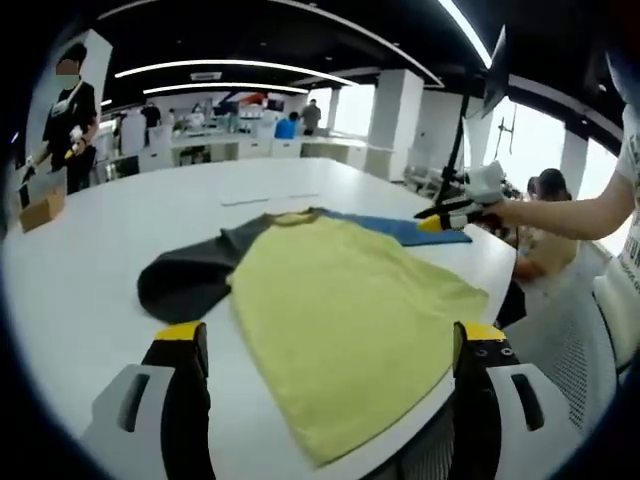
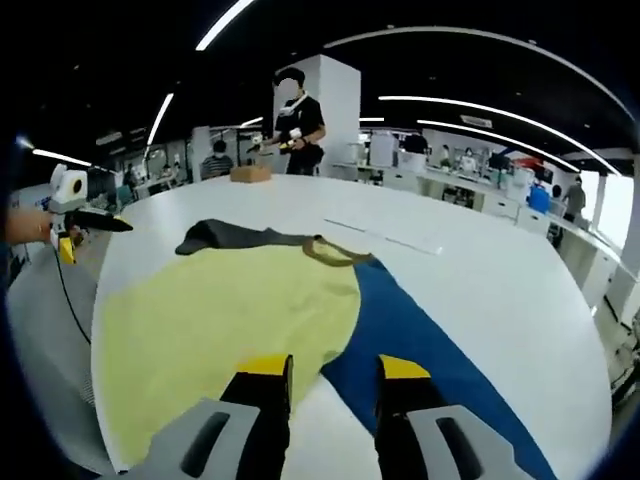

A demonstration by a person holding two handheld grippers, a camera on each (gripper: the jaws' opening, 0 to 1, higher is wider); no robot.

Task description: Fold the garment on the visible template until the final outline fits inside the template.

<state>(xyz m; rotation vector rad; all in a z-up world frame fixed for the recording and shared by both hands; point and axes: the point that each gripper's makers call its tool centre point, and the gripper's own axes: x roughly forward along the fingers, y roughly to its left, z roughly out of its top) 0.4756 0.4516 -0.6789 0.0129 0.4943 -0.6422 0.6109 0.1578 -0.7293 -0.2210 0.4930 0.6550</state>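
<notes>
Garment: a yellow-green shirt (image 1: 340,310) with dark grey sleeves is lying spread flat on the bench, its body smooth and matte, the hem reaching to the bench's near edge in the left gripper view.
Sleeve: the dark grey sleeve (image 1: 185,278) is lying bunched out to one side, softly creased.
Collar: a darker olive neckband (image 2: 335,252) is curving at the top of the shirt.
Template: a flat blue sheet (image 2: 430,350) is lying under the shirt, sticking out past it as a long straight-edged strip.
Left gripper: the left gripper (image 1: 330,345) is hovering at the hem end, its yellow-tipped black fingers (image 1: 180,345) spreading wide apart with nothing between them.
Right gripper: the right gripper (image 2: 335,368) is hanging above the line where yellow cloth meets blue sheet, fingers (image 2: 265,372) parted and gripping nothing.
Bench: the white bench (image 1: 90,250) is looking smooth and glossy.
Around: a cardboard box (image 1: 42,210) is sitting far off on the bench; a person in black (image 2: 296,122) is standing beyond it, well apart from the shirt.
</notes>
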